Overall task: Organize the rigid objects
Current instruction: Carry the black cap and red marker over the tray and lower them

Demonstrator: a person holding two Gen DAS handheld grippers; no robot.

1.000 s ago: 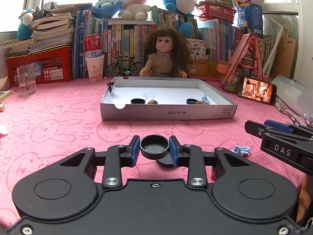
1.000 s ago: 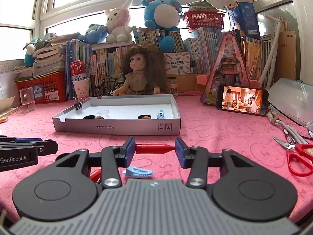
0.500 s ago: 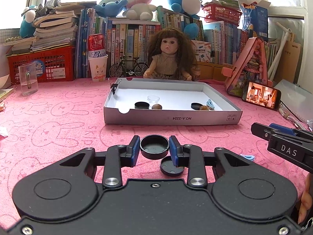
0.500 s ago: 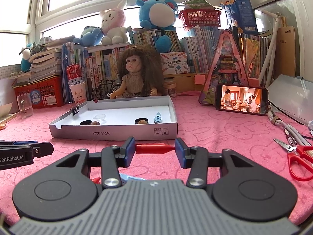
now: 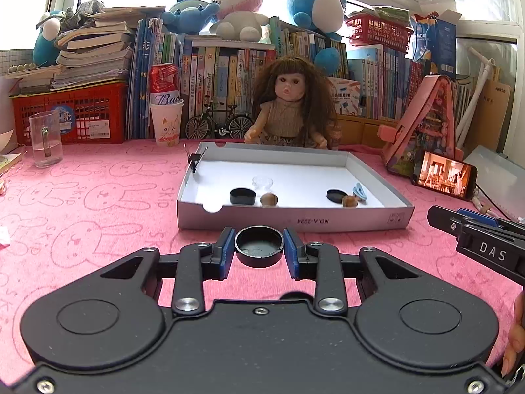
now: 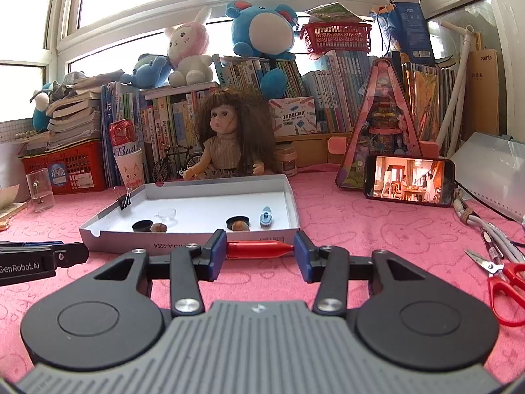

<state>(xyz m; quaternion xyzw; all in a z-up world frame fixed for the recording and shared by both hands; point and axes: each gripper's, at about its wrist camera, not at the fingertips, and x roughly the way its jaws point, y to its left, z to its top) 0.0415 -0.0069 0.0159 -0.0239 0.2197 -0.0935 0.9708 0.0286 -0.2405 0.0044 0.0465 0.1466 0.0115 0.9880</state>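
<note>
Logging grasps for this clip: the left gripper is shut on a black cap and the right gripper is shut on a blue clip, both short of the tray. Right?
Not quite. The right wrist view shows the right gripper shut on a red pen, not a blue clip. The rest stands: the left gripper is shut on the black cap, both short of the tray.
</note>
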